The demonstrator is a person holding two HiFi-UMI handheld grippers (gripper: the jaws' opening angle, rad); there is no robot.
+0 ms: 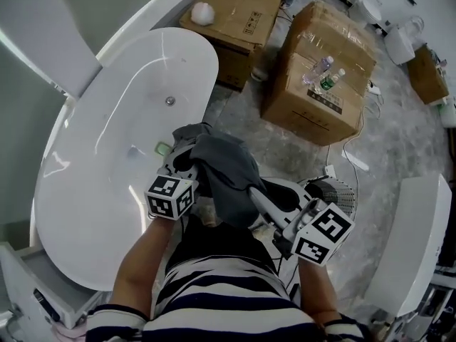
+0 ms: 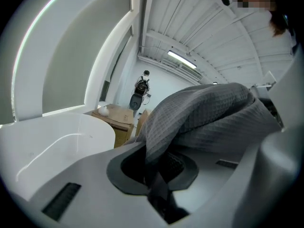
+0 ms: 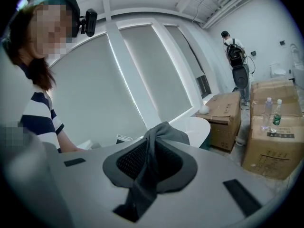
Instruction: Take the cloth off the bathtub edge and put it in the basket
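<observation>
Head view: grey waffle-weave cloth (image 1: 226,171) is held up between the two grippers, in front of the person's striped shirt (image 1: 214,298). Its upper end lies at the near rim of the white bathtub (image 1: 107,155); whether it touches the rim I cannot tell.

- Left gripper (image 1: 187,168): at 8 o'clock of the cloth's bulk. In the left gripper view (image 2: 156,172) its fingers (image 2: 128,167) are closed on a pinched fold of cloth. The fold runs down between the dark pads. The rest of the cloth rises out of the grip and drapes toward 2 o'clock, over the gripper's right side.
- Right gripper (image 1: 258,192): at 4 o'clock of the cloth. In the right gripper view (image 3: 145,170) its fingers (image 3: 128,160) are clamped on a twisted strip of cloth. The strip passes through the pads, and a bunched end stands up past the fingertips at 12 o'clock.

Surroundings, head view:
- The bathtub spreads from 9 to 11 o'clock of the cloth, with its drain (image 1: 169,100) showing.
- A dark wire basket (image 1: 345,189) stands on the floor at 3 o'clock of the cloth, just beyond the right gripper and apart from the cloth.
- A large cardboard box (image 1: 313,102) at 1 o'clock has two plastic bottles (image 1: 322,73) on top.
- A second cardboard box (image 1: 239,16) is at 12 o'clock.
</observation>
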